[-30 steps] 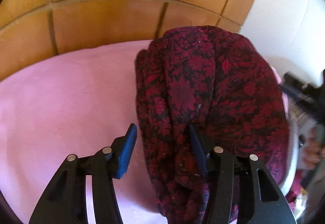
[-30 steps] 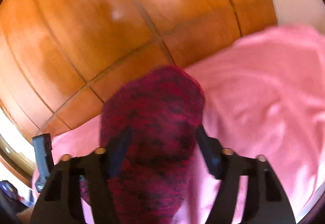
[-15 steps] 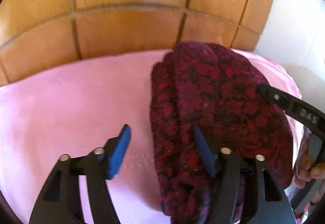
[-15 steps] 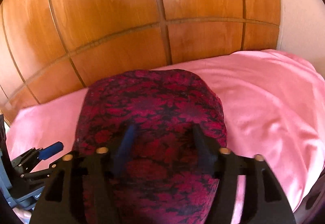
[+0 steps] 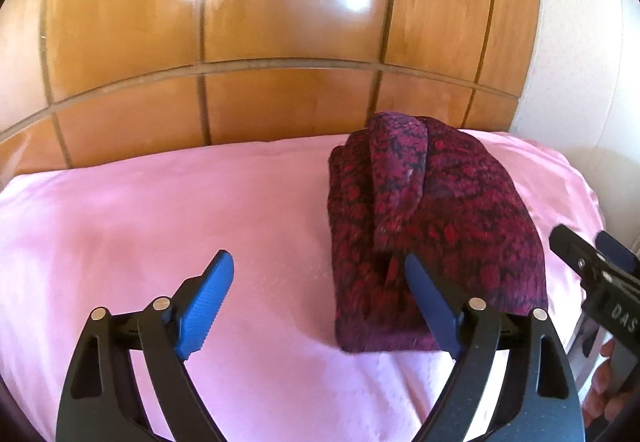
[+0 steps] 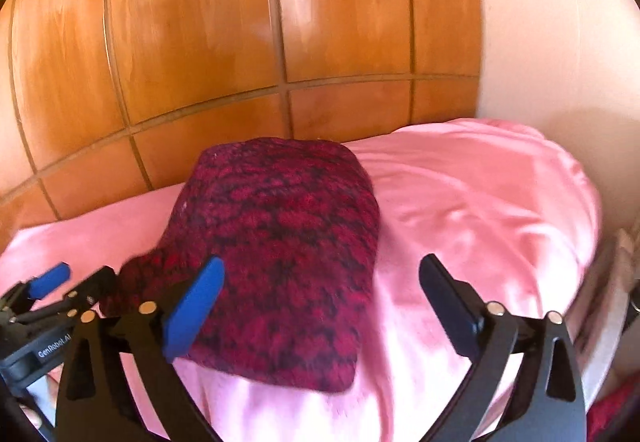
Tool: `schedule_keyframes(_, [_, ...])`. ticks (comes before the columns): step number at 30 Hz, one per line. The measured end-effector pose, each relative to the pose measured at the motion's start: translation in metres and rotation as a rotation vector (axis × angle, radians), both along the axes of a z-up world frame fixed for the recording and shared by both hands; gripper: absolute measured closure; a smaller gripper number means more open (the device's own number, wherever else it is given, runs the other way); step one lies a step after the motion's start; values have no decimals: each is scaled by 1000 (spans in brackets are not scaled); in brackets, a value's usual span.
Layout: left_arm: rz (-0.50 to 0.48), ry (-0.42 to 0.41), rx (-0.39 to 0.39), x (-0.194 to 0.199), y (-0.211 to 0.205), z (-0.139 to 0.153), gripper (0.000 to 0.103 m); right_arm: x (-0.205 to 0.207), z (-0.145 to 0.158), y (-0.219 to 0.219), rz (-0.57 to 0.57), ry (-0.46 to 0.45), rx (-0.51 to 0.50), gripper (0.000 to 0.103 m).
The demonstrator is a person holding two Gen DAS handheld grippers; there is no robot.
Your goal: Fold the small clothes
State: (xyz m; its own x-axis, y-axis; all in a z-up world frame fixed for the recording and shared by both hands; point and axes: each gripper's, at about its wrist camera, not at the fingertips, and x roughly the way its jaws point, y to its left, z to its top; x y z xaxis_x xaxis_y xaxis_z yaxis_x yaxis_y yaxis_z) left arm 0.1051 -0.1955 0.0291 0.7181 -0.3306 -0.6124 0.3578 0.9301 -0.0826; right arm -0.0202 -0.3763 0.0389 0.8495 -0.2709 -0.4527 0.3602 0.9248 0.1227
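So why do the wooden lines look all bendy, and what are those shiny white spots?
Left wrist view: the fisheye lens curves the wooden panel seams, and the white patches are glare from light on its glossy surface; the red patterned garment looks fairly sharp. Right wrist view: the same bending, but softer and smeared, so the garment's pattern and the pink sheet look blurry.

A dark red, black-patterned garment (image 5: pixel 436 234) lies folded into a compact bundle on the pink sheet (image 5: pixel 160 217).
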Motion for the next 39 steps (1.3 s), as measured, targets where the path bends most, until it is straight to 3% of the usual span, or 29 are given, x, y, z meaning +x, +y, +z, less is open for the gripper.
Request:
schedule_keyframes(6, [40,-7,7,-25,12,-3,10,-15,-12,22,-43,36,-64,2])
schedule_keyframes(12, [60,-13,14,-44,20,-7,4,-21,-31,29,-55,80,-35,2])
schedule_keyframes(39, [76,-10,32,-52,27,-7,4,-27,-31,40,-48,64,-30,2])
